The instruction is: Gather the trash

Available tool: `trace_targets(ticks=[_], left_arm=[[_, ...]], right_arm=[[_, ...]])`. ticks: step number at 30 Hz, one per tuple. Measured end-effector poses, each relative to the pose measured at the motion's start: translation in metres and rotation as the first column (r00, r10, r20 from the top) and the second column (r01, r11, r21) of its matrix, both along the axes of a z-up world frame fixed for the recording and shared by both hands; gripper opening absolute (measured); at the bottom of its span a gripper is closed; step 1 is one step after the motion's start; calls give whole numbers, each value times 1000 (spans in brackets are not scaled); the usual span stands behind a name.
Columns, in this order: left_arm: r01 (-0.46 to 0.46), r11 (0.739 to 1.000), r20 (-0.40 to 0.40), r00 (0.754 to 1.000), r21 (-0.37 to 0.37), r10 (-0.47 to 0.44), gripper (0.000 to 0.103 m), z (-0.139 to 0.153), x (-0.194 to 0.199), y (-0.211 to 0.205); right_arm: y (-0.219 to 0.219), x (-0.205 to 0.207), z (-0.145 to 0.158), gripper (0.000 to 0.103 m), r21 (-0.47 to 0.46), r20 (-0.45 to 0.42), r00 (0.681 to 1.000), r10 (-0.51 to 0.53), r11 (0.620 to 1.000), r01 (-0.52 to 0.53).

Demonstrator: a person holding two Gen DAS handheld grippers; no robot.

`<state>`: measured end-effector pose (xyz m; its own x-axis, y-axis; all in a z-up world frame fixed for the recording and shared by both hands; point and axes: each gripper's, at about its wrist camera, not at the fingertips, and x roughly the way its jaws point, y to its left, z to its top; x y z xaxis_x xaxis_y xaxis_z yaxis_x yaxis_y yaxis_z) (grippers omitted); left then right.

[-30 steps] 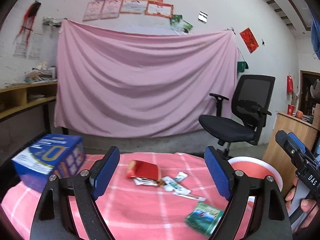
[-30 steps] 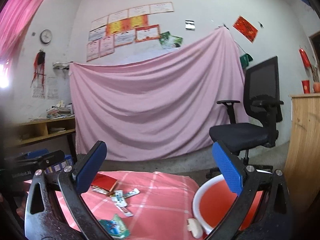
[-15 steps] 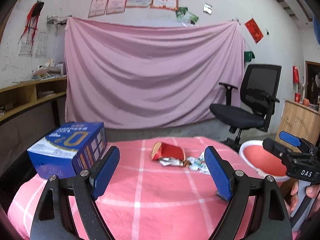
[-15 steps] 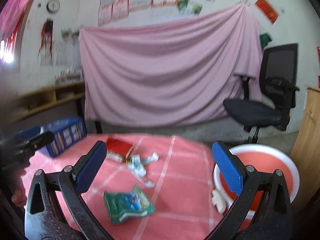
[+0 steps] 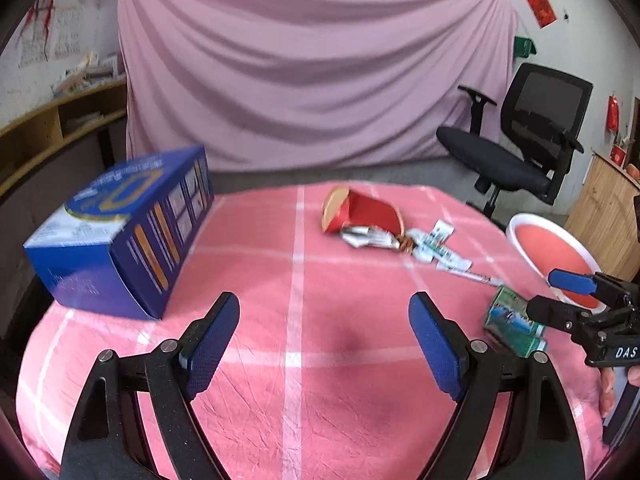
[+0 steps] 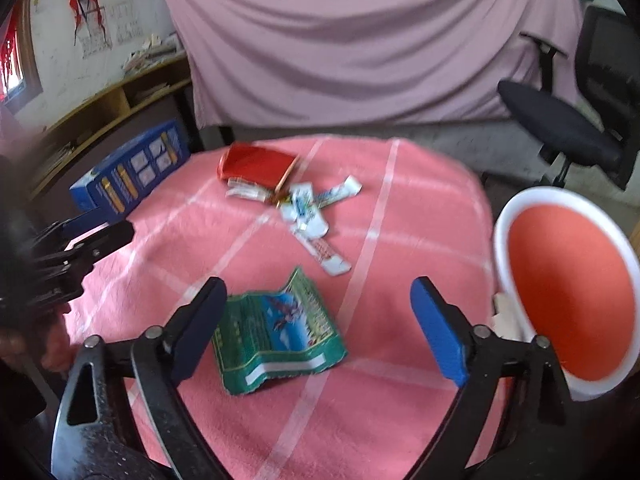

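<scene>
Looking down along both sets of fingers, I see a round table under a pink checked cloth (image 5: pixel 296 380) with trash scattered on it. My left gripper (image 5: pixel 324 344) hangs over bare cloth with its blue pads spread wide and nothing between them. My right gripper (image 6: pixel 316 328) is also released, jaws apart, poised above a green wrapper (image 6: pixel 276 336) that lies flat on the cloth near the table's front edge; the wrapper sits closer to the left-hand finger, and whether that finger touches it I cannot tell.

Farther back, a red packet (image 6: pixel 256 166) lies on its side, and a small heap of white torn sachets (image 6: pixel 306 210) trails from it toward the green wrapper, ending in a long white strip (image 6: pixel 330 256). A blue carton (image 5: pixel 120 232) stands on the table's left side, well apart from the trash.

Off the right edge of the table stands a bin with a white rim and an orange-red inside (image 6: pixel 568 292). Behind it all, a pink sheet (image 5: pixel 312 68) hangs on the wall and a black office chair (image 5: pixel 520 148) stands on the right.

From the left camera my right gripper shows at the picture's right edge, near the green wrapper.
</scene>
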<state>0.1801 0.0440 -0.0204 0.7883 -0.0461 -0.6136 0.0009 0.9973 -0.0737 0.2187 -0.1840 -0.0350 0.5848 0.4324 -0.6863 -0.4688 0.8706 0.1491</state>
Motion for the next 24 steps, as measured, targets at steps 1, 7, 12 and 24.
trace_targets(ticks=[1, 7, 12, 24], left_arm=[[-1, 1000, -16, 1000, -5, 1, 82, 0, 3, 1], [19, 1000, -107, 994, -24, -22, 82, -3, 20, 0], [62, 998, -149, 987, -29, -66, 81, -4, 36, -4], [140, 988, -250, 956, -62, -151, 69, -14, 80, -23]], right_arm=[[2, 2, -2, 103, -2, -16, 1000, 7, 1000, -7], [10, 8, -19, 81, -34, -123, 991, 57, 997, -62], [16, 6, -20, 50, -41, -133, 986, 102, 993, -109], [-10, 19, -15, 23, -54, -92, 996, 4, 998, -9]])
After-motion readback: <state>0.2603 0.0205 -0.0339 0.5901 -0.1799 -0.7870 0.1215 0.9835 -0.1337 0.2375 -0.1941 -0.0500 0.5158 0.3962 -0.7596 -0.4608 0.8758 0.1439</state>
